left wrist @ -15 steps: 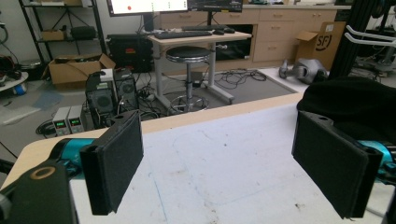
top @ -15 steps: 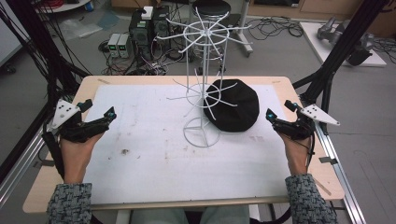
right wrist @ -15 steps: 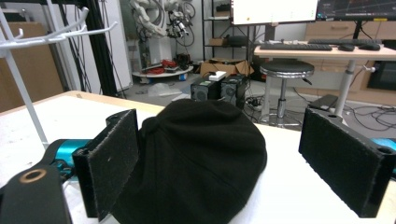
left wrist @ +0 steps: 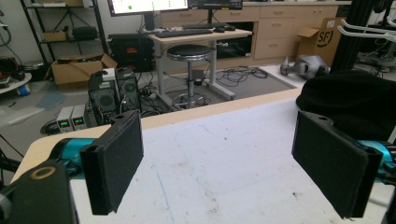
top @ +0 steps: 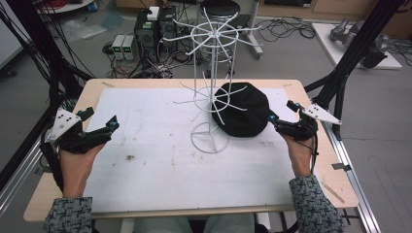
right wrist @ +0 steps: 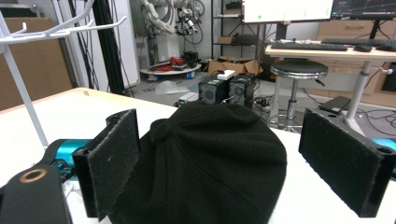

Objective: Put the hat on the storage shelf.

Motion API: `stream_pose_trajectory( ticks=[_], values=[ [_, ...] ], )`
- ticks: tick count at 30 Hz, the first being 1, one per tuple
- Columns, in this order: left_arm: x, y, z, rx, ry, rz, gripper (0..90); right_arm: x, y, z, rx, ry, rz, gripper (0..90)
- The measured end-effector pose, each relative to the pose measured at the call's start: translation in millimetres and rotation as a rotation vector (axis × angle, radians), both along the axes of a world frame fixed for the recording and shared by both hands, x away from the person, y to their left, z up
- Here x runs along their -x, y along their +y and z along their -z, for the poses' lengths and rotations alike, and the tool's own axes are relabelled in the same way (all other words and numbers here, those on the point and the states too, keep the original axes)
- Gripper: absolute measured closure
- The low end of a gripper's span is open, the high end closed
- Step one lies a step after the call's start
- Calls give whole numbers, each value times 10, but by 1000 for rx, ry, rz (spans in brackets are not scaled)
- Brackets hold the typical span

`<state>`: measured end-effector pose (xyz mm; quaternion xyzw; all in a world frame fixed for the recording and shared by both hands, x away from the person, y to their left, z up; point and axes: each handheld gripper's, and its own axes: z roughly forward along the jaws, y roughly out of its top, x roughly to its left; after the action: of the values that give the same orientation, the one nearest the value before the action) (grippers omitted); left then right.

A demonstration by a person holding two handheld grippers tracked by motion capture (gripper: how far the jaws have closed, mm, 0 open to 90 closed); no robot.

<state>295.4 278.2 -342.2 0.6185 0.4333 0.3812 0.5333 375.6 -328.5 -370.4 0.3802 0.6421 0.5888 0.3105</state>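
From above, the white rack [top: 214, 82] crosses in front of the black cap [top: 241, 109], so I can't see the cap's left edge; in my left gripper view the cap [left wrist: 348, 100] is cut off at the frame edge. My left gripper [top: 99, 130] sits wide open over the white mat [top: 160, 165], holding nothing. My right gripper [top: 279, 116] is also wide open, its jaws either side of the cap [right wrist: 210, 163], just beside it, empty; I can't tell if they touch.

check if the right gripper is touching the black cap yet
Apart. The high view shows white table between the right gripper and the black cap.
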Motion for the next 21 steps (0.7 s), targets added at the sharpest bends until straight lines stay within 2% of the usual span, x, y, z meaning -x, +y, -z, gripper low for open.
stream_pose_trajectory(
  ticks=[6,10,12,13,16,21],
  values=[
    [73,34,31,-3,6,-15,170,-110,115,-12,14,-18,-20,119],
    [127,44,41,-13,12,-23,170,-199,225,11,13,-4,-45,119],
    [166,59,34,-12,8,-28,170,-237,288,16,30,-7,-56,119],
    [185,70,31,-14,7,-31,170,-262,330,28,38,-13,-61,119],
    [235,99,30,-14,5,-38,170,-377,425,109,67,8,-71,119],
    [306,114,28,-23,-2,-41,171,-466,474,199,73,18,-75,119]
  ],
)
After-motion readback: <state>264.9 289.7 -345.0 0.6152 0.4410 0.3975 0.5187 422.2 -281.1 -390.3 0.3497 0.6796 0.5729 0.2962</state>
